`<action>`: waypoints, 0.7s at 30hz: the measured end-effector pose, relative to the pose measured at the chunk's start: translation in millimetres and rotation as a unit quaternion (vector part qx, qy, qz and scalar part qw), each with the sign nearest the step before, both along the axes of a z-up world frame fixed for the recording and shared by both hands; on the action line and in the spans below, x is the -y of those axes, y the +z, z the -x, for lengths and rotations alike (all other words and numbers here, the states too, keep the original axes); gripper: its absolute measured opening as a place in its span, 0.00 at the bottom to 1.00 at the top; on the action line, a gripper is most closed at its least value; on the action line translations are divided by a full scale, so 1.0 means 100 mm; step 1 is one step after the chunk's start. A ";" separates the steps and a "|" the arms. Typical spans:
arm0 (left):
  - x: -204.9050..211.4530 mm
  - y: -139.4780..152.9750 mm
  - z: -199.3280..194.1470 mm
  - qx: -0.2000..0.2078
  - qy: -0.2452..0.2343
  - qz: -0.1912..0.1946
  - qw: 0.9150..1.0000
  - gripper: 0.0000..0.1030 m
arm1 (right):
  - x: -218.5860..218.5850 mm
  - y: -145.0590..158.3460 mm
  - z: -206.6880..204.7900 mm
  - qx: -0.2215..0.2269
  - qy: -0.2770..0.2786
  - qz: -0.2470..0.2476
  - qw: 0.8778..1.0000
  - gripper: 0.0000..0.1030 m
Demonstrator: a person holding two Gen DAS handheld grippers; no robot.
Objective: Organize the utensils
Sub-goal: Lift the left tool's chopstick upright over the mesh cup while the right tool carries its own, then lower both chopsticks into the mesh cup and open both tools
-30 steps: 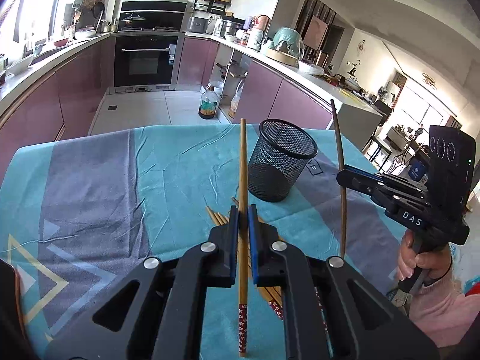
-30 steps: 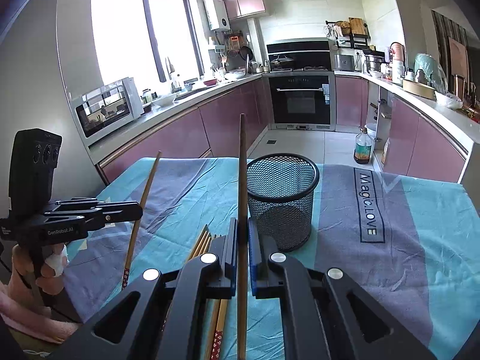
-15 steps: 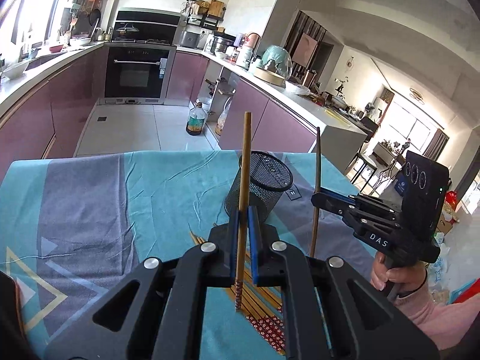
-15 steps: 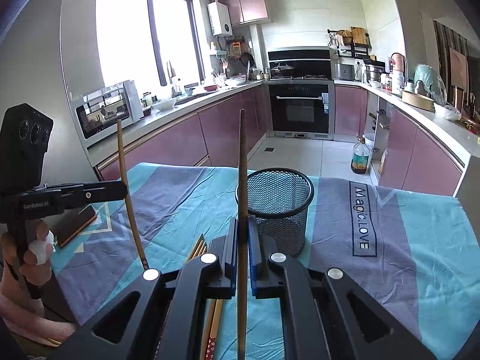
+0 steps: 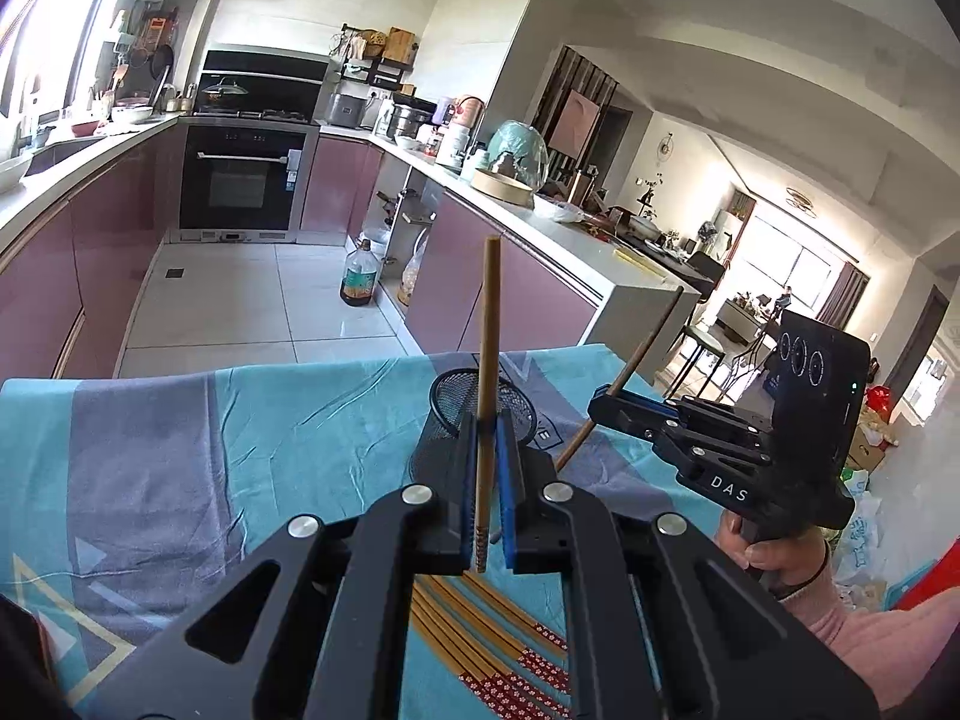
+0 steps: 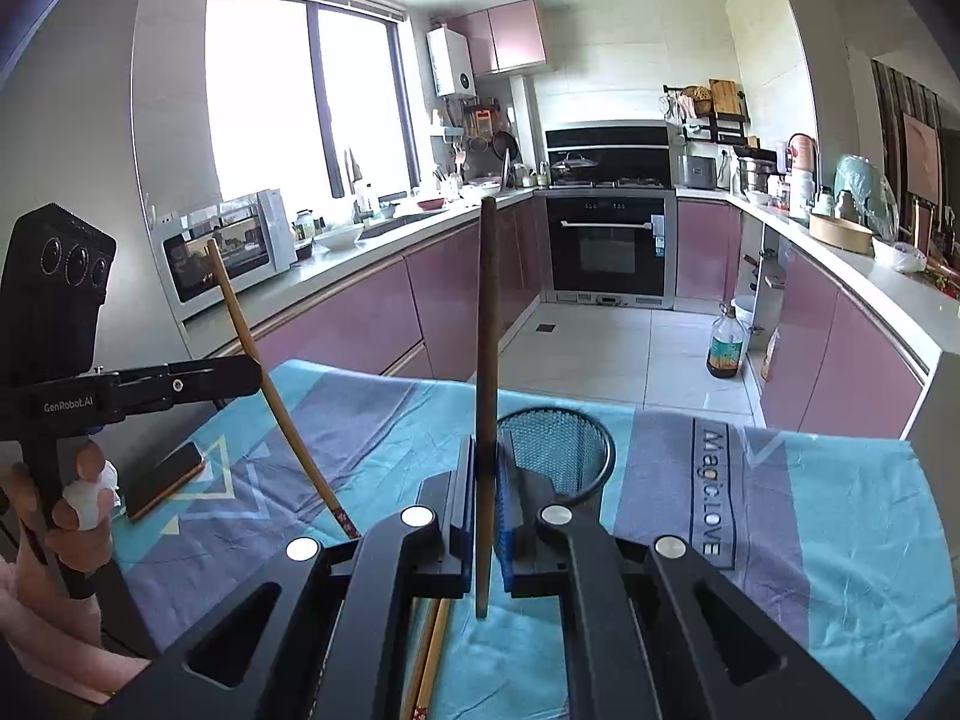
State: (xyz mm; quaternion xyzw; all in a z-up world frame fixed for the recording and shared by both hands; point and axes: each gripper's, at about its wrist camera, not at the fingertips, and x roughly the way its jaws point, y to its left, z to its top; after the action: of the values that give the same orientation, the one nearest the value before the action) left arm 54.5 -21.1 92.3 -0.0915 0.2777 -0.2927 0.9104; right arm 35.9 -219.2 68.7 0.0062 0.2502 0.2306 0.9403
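The left claw (image 5: 485, 456) grips one light chopstick (image 5: 487, 360) upright; the right claw (image 6: 485, 501) grips one dark chopstick (image 6: 485, 360). Both are above the mesh holder (image 6: 564, 450). Remaining chopsticks (image 5: 480, 630) lie on the bench (image 5: 180, 450).

The mesh holder (image 6: 555, 459) stands on the desk (image 6: 840, 540). Loose chopsticks (image 5: 480, 630) lie on the desk in front of it. A phone (image 6: 165, 480) lies at the left.

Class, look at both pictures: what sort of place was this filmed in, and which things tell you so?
Most likely a home kitchen: a built-in oven sits among pink cabinets, a microwave stands on the worktop, and a living area shows beyond.
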 end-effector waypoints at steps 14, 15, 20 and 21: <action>0.20 0.62 -0.29 0.046 -0.024 0.013 0.999 0.07 | 0.11 0.56 -0.25 0.052 -0.005 -0.017 0.998 0.05; 0.22 0.66 -0.32 0.050 -0.022 0.012 0.998 0.07 | 0.12 0.58 -0.27 0.055 -0.006 -0.017 0.998 0.05; 0.29 0.80 -0.51 0.051 -0.016 0.012 0.998 0.07 | 0.18 0.64 -0.41 0.058 -0.012 -0.024 0.998 0.05; 0.31 0.80 -0.56 0.049 -0.017 0.010 0.999 0.07 | 0.18 0.63 -0.43 0.057 -0.012 -0.025 0.998 0.05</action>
State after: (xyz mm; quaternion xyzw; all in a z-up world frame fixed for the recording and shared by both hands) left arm 110.1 -52.1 172.5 -0.0817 0.2310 -0.3152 0.9168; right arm 78.8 -237.1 131.2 0.0191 0.1903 0.2255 0.9553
